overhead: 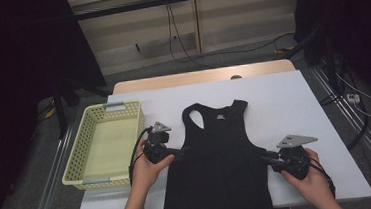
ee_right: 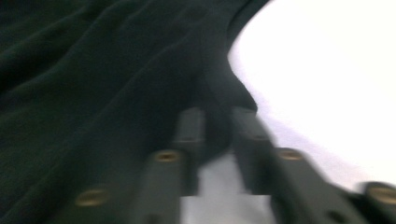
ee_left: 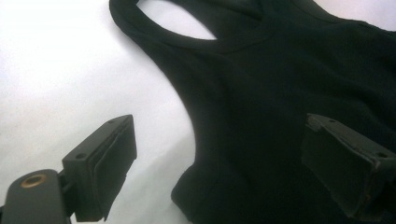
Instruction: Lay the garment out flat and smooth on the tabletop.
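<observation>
Here the black top [overhead: 218,162] lies flat on the white table [overhead: 294,106], neck far, hem near. The right gripper [ee_right: 215,123] has pinched the top's right edge, jaws nearly together. The left gripper [ee_left: 219,158] stands wide, straddling the left edge without pressing it. A basket [overhead: 83,142] sits left.

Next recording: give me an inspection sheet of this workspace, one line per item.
Surface: white table top, bare around the garment.
Job's things: black tank top lying flat, neck away from the person.
Clutter: empty pale yellow basket at the left.
Grippers: left gripper open astride the top's side edge; right gripper pinching the opposite edge.
Cables: gripper cable; floor cables.
Surroundings: dark curtains both sides.
</observation>
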A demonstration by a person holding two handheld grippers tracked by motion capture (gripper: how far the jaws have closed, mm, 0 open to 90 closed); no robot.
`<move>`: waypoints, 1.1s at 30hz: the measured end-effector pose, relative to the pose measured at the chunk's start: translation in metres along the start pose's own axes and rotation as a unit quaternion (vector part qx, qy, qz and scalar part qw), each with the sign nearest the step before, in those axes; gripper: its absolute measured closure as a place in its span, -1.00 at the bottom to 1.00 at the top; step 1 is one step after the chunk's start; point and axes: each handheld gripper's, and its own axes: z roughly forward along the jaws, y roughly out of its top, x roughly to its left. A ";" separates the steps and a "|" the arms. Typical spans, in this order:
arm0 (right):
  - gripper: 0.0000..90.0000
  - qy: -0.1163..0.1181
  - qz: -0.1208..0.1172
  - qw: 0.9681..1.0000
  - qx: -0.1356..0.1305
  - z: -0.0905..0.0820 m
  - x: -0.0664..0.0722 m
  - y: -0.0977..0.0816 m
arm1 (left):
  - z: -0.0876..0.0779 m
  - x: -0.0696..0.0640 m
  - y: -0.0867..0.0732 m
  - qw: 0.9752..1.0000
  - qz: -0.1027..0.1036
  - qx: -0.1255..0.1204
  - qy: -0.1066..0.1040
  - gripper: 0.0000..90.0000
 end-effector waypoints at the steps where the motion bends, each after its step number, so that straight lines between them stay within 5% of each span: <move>1: 0.88 0.010 0.005 1.000 0.000 0.000 -0.001 0.000 | 0.000 0.000 0.000 1.000 0.000 0.001 0.000 -0.75; 6: 0.99 0.021 0.012 1.000 -0.003 -0.003 -0.007 0.002 | 0.000 0.000 0.001 1.000 0.004 -0.001 0.000 -0.75; 13: 1.00 -0.011 0.027 0.999 -0.026 -0.022 -0.027 0.001 | -0.001 0.000 0.001 1.000 -0.001 -0.003 0.000 -0.75; 27: 1.00 -0.035 0.035 0.999 -0.021 -0.028 -0.046 -0.004 | -0.003 0.003 -0.001 1.000 -0.007 -0.006 0.000 -0.75; 33: 0.95 -0.006 0.041 0.998 -0.040 -0.030 -0.049 -0.005 | -0.004 0.004 -0.002 1.000 -0.009 -0.004 -0.001 -0.75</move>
